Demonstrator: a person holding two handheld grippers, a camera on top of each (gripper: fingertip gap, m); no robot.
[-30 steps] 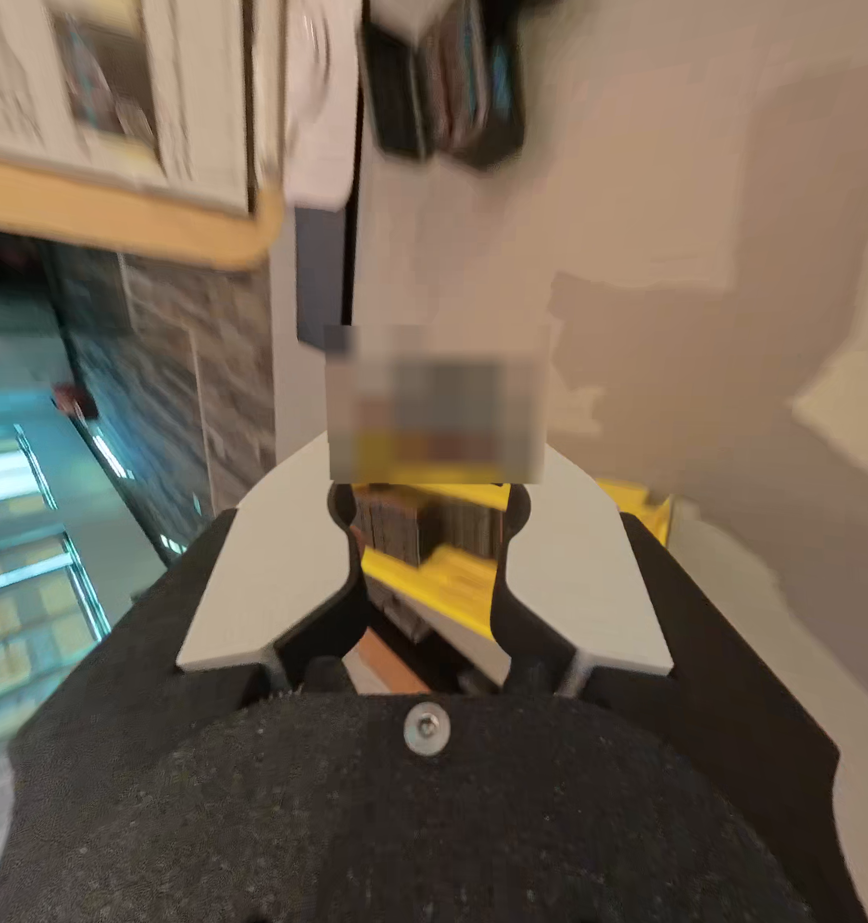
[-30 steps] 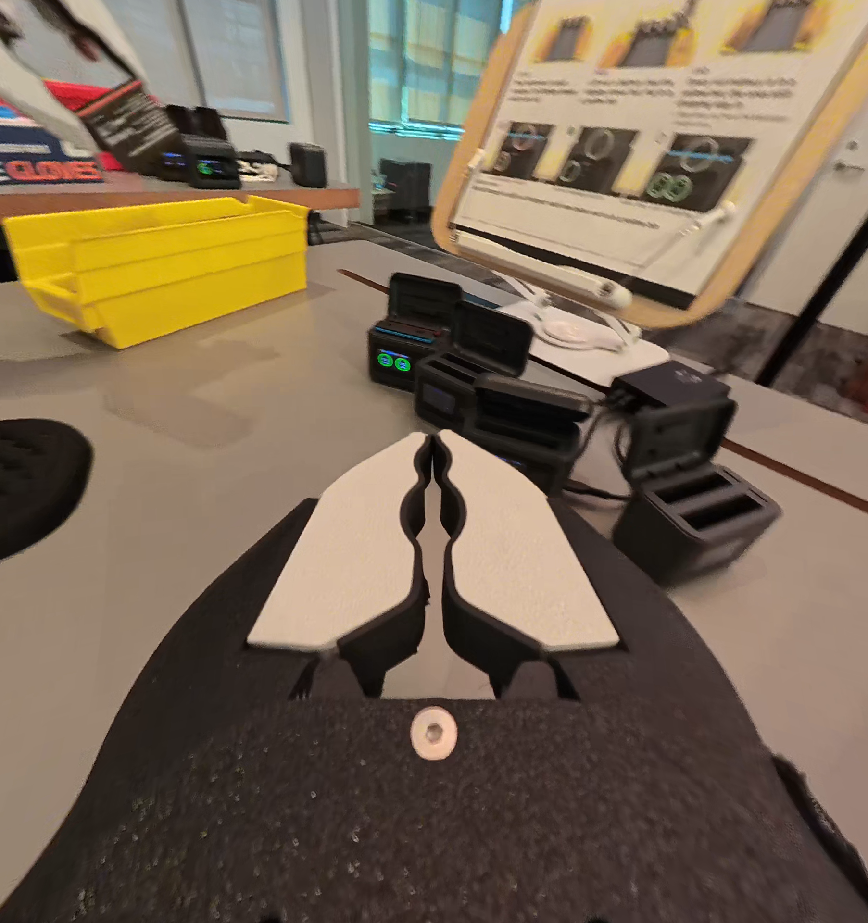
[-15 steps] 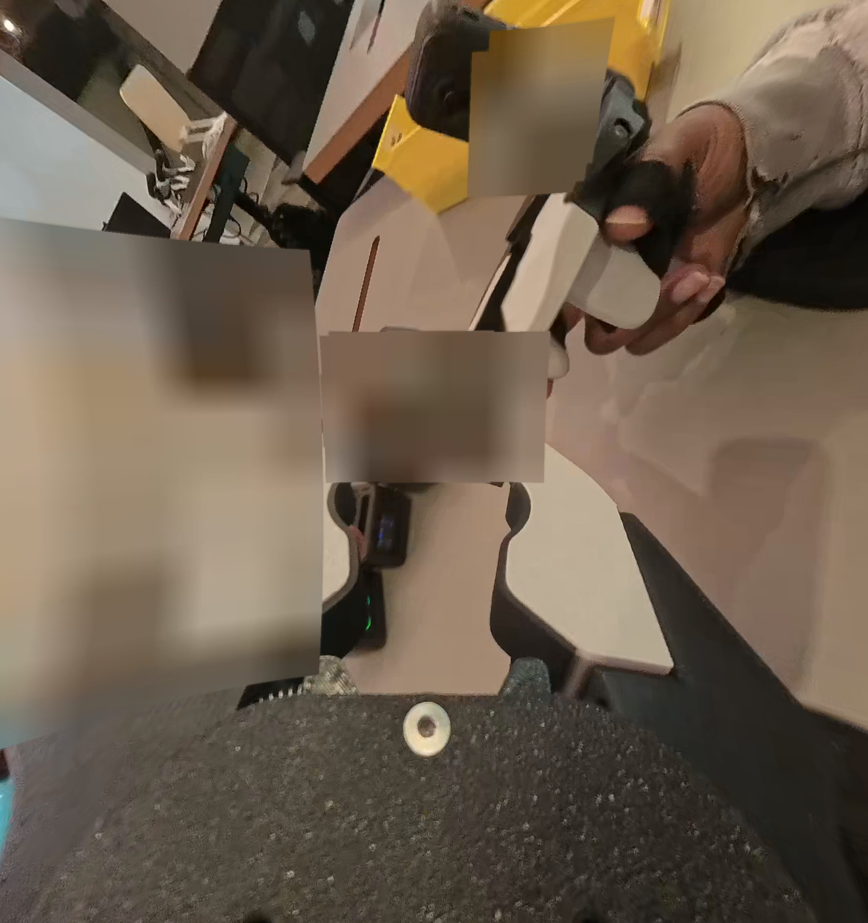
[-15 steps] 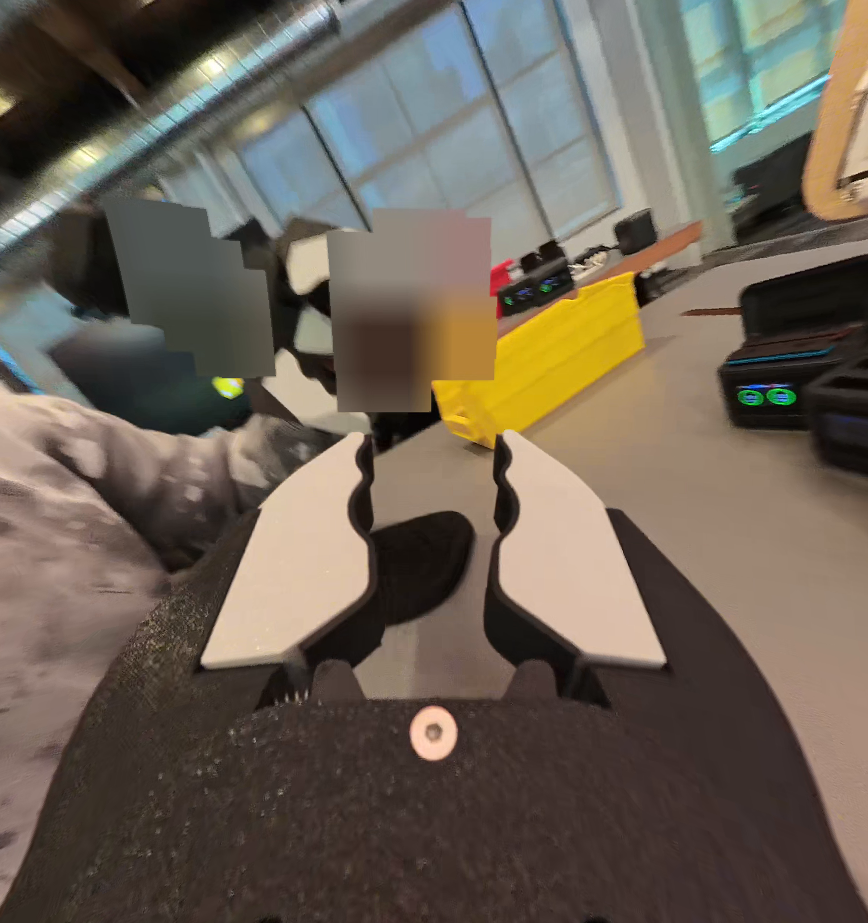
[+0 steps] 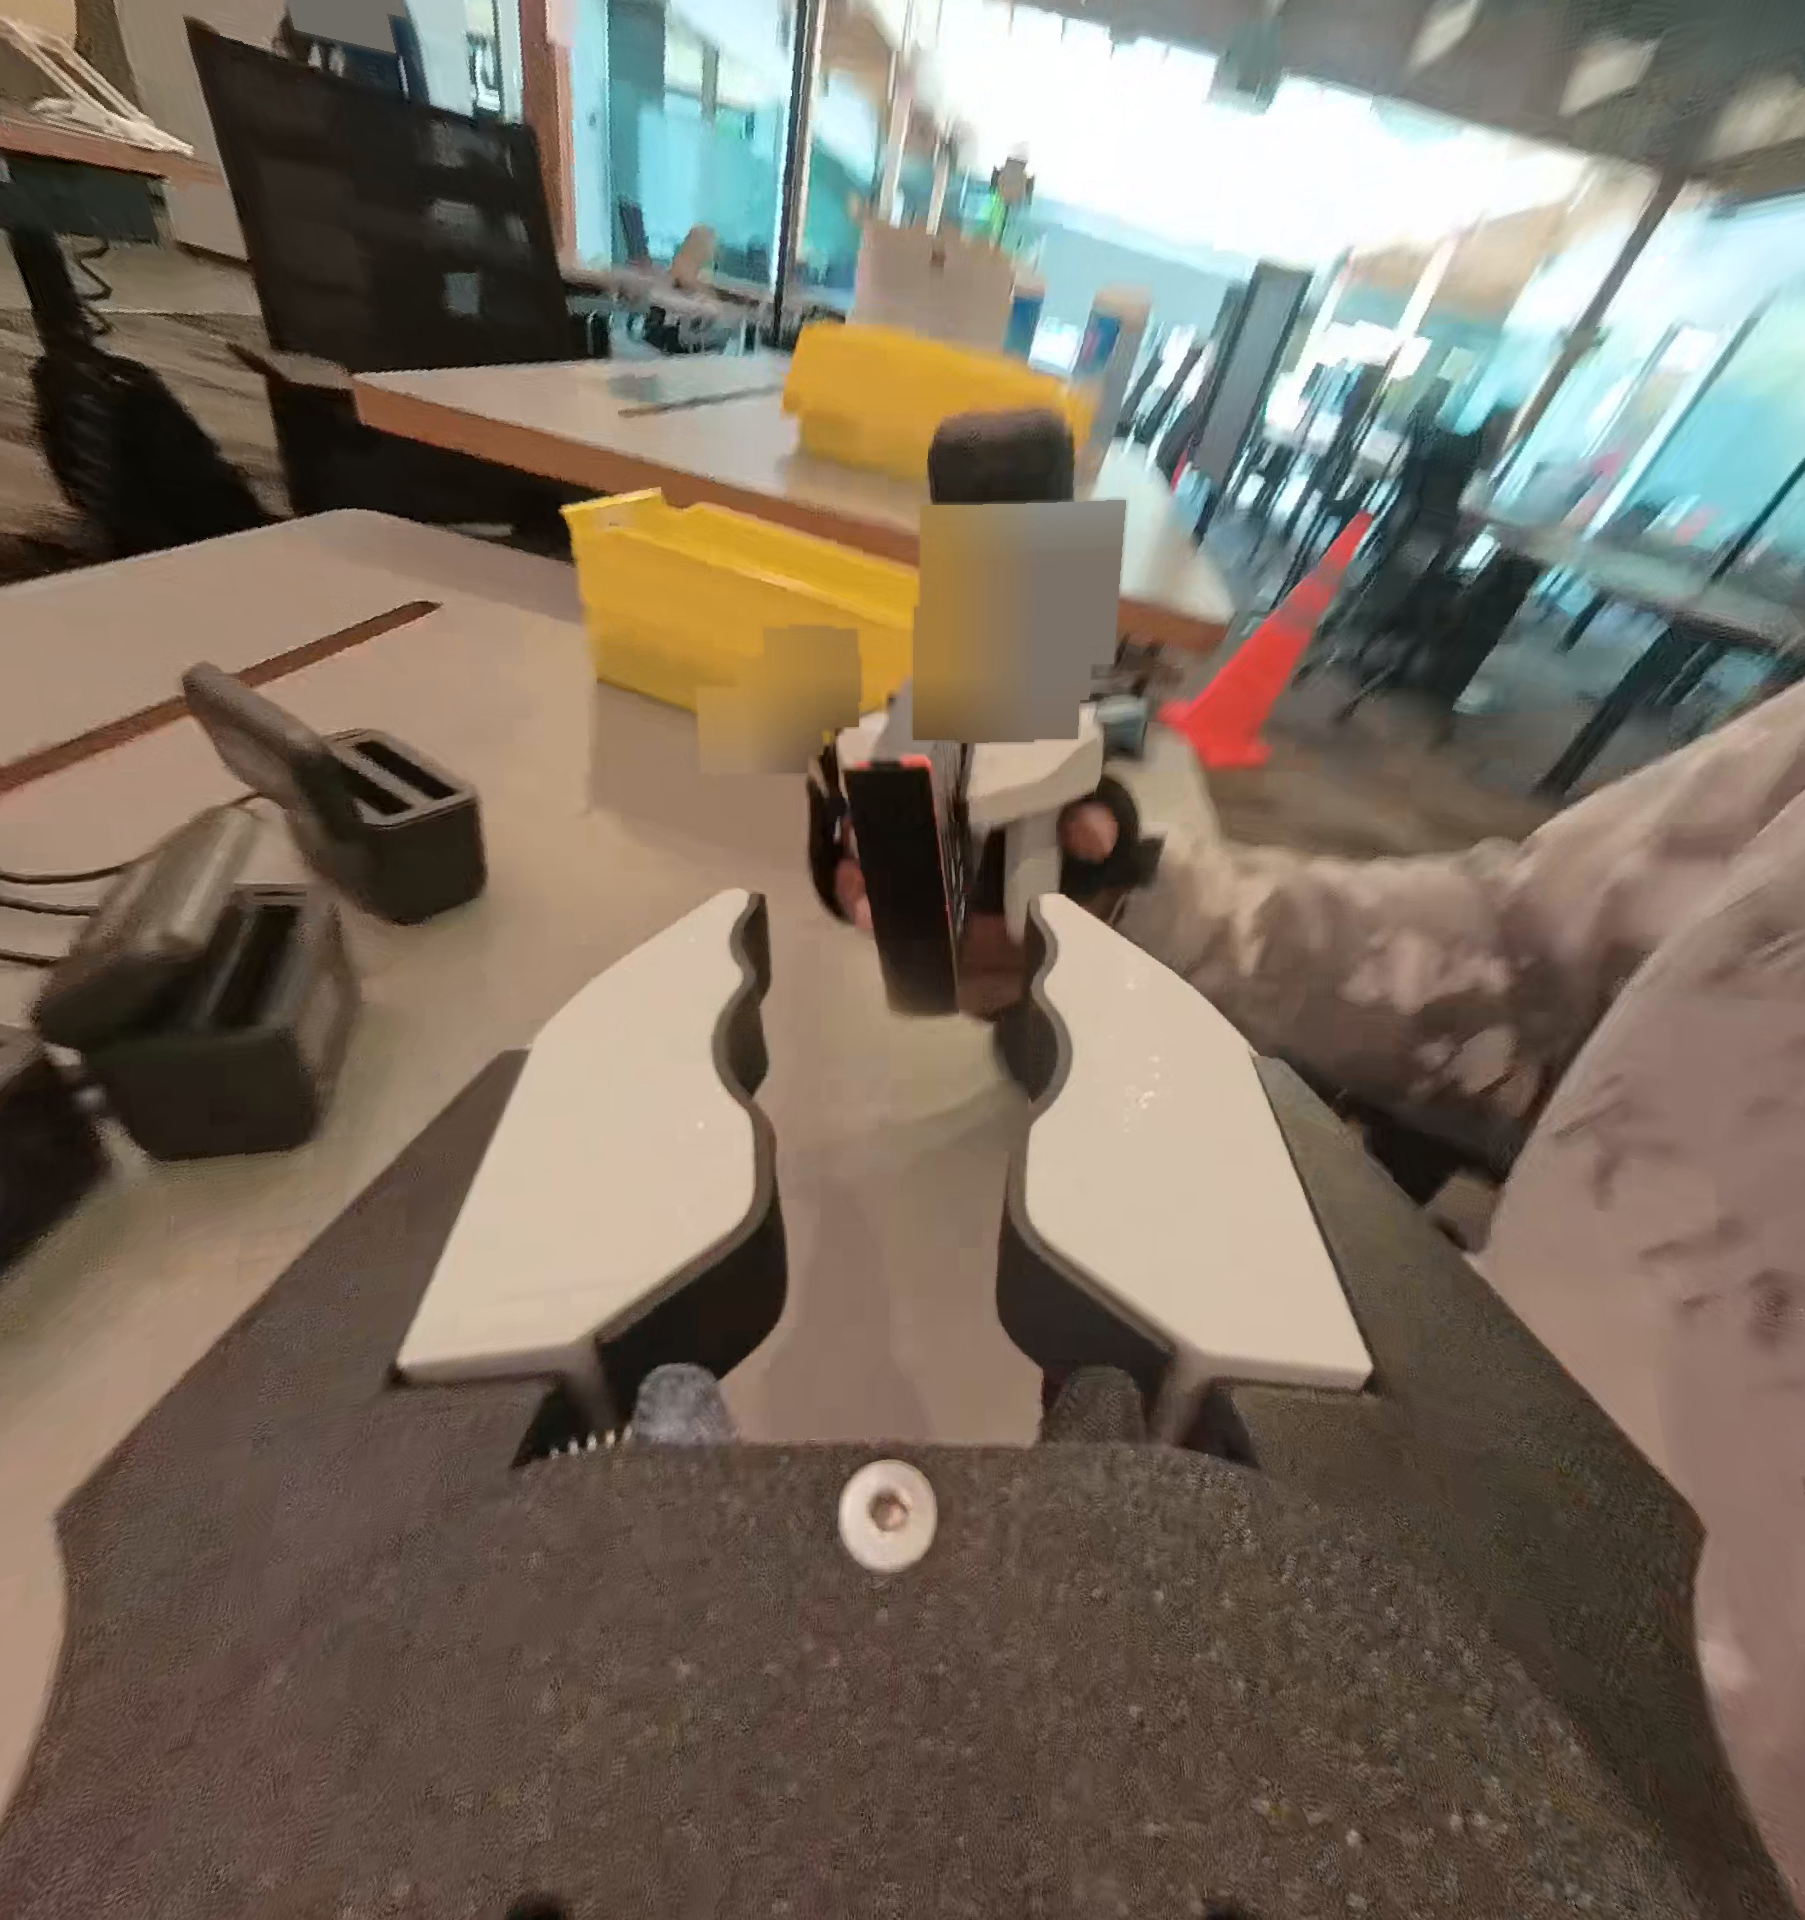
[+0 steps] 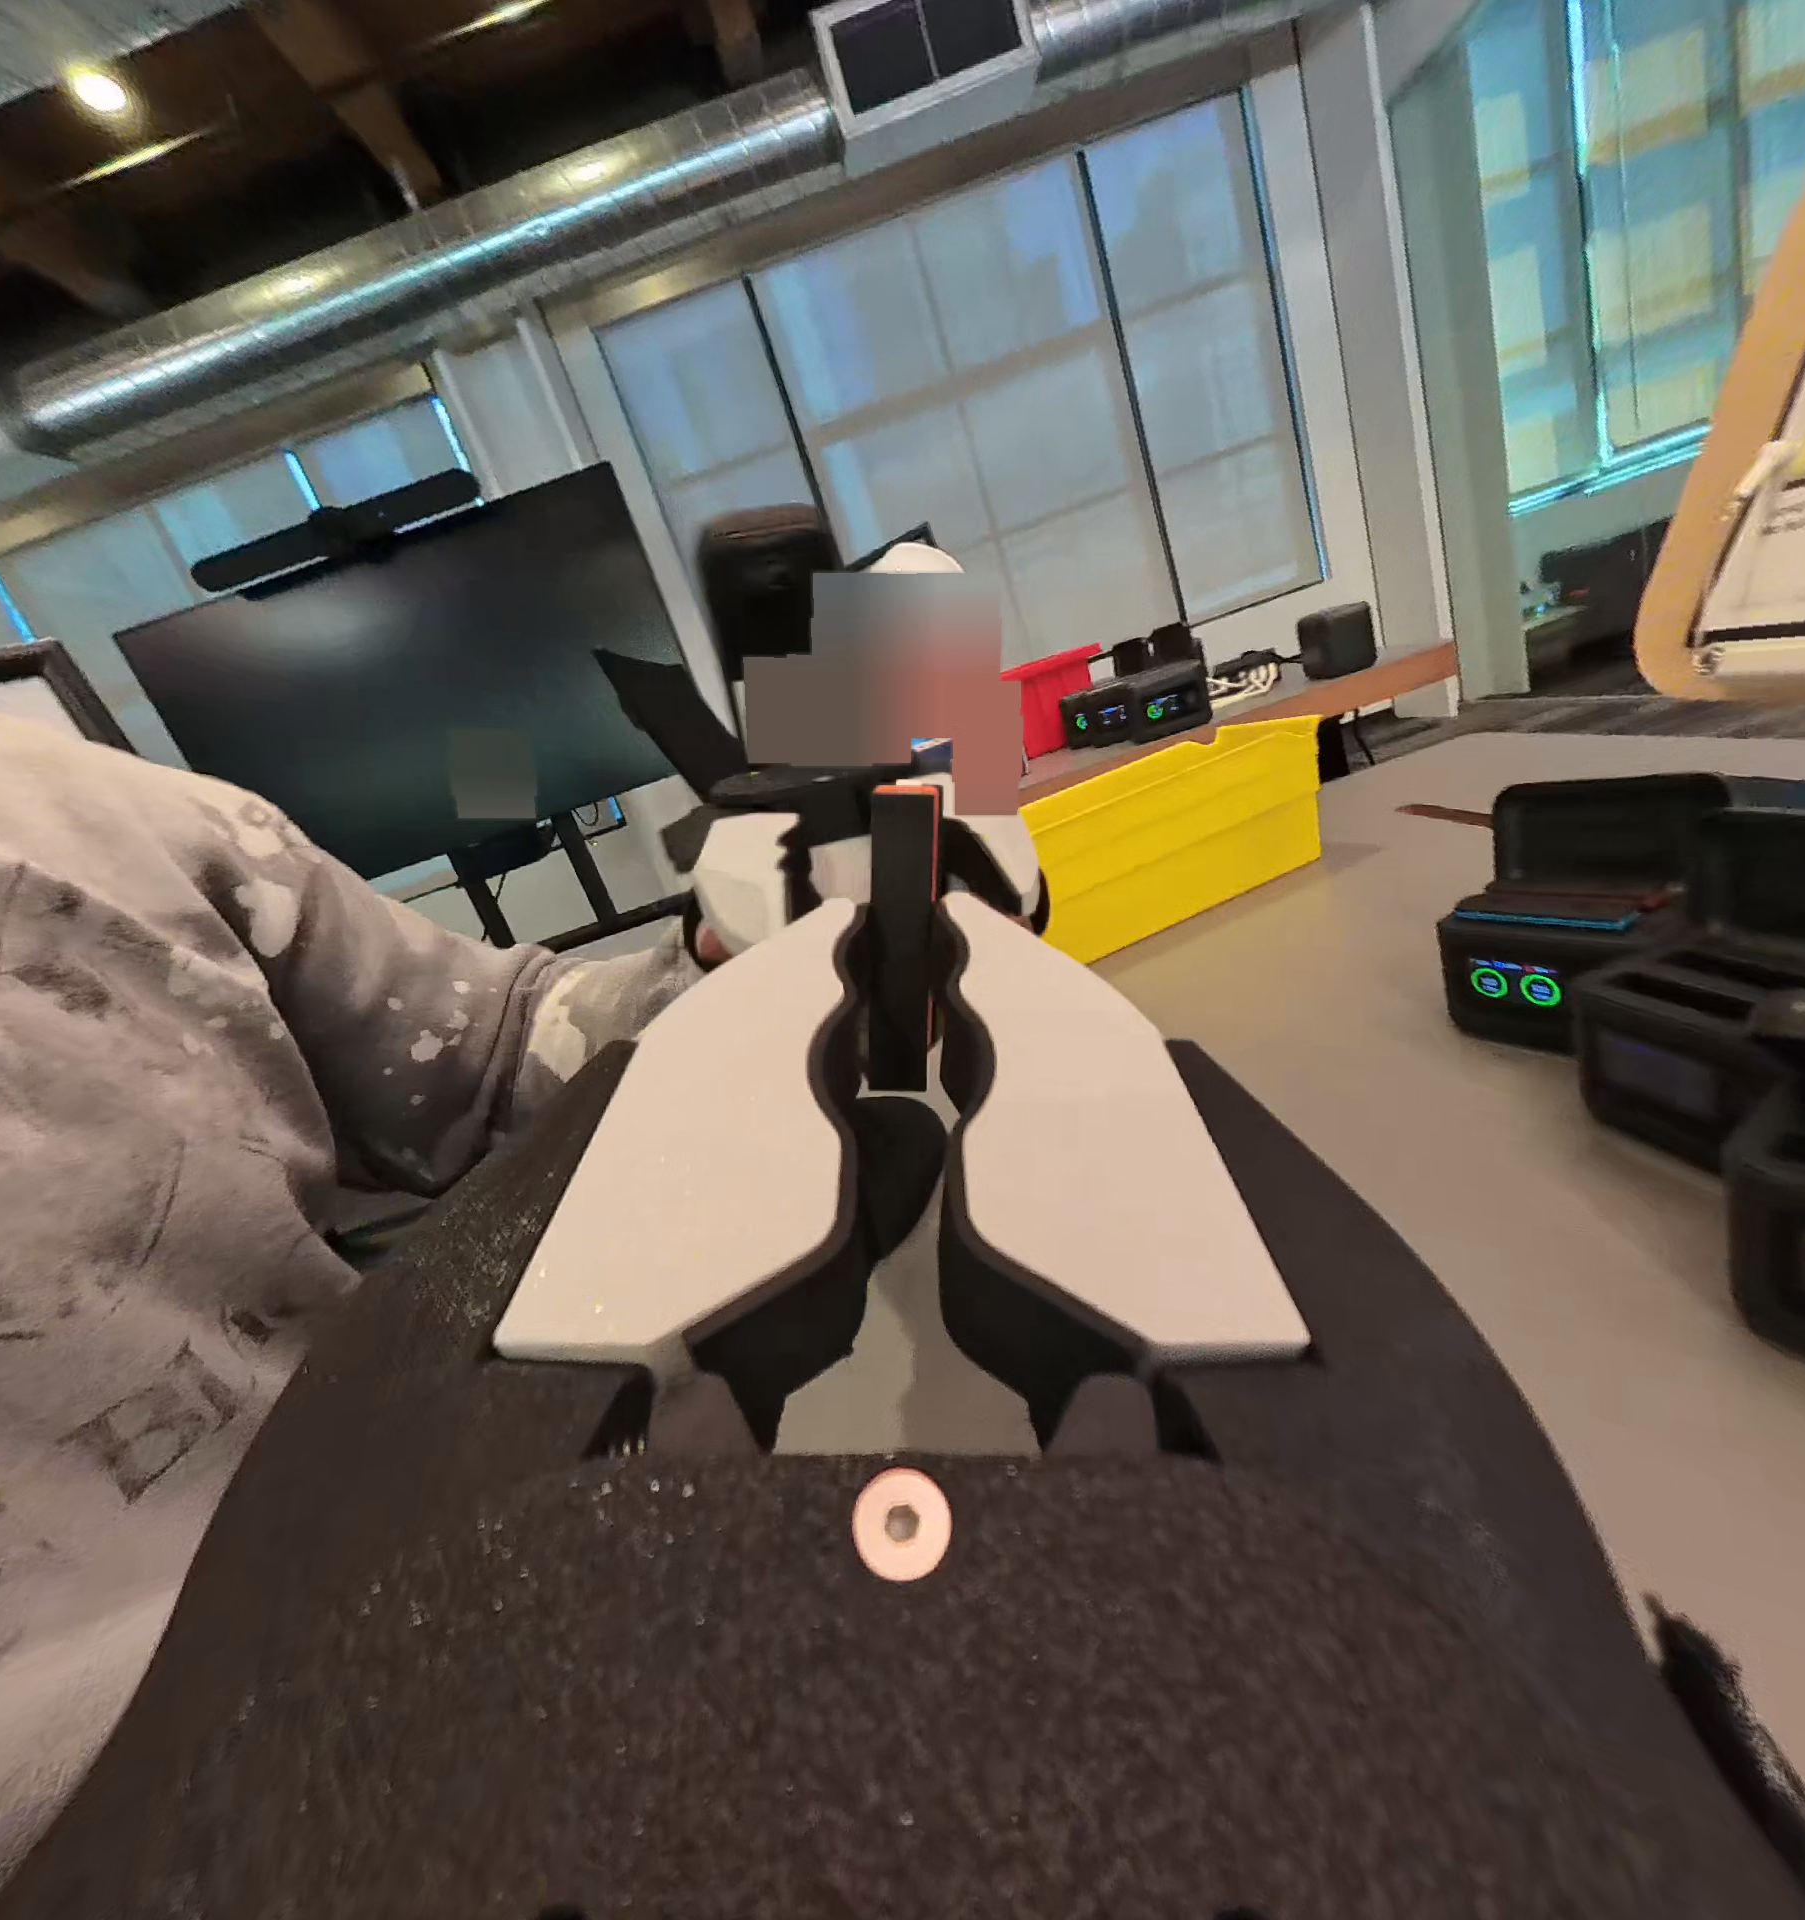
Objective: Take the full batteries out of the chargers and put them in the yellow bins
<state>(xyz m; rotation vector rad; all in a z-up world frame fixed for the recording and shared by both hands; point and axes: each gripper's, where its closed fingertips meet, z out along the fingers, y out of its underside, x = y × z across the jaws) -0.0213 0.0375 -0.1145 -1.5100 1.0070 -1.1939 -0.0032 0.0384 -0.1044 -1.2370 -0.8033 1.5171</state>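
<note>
Left gripper (image 5: 887, 925): fingers spread wide, empty.
Right gripper (image 6: 898, 925): fingers clamp a black battery (image 6: 900, 935) upright.
Yellow bin (image 6: 1184, 831): on worktop (image 6: 1397, 1195), 1 o'clock of the battery.
Chargers (image 6: 1656, 997): 3 o'clock, lids open.

Tall gridded windows (image 6: 1033, 416) fill the far wall, letting in bluish daylight. A silver duct (image 6: 462, 239) runs under a dark ceiling with a round lamp (image 6: 98, 91). A big dark screen (image 6: 399, 675) stands on a stand. A black office chair (image 5: 399, 249) stands behind a grey table (image 5: 565, 416), and an orange cone (image 5: 1251, 665) sits on the floor.
</note>
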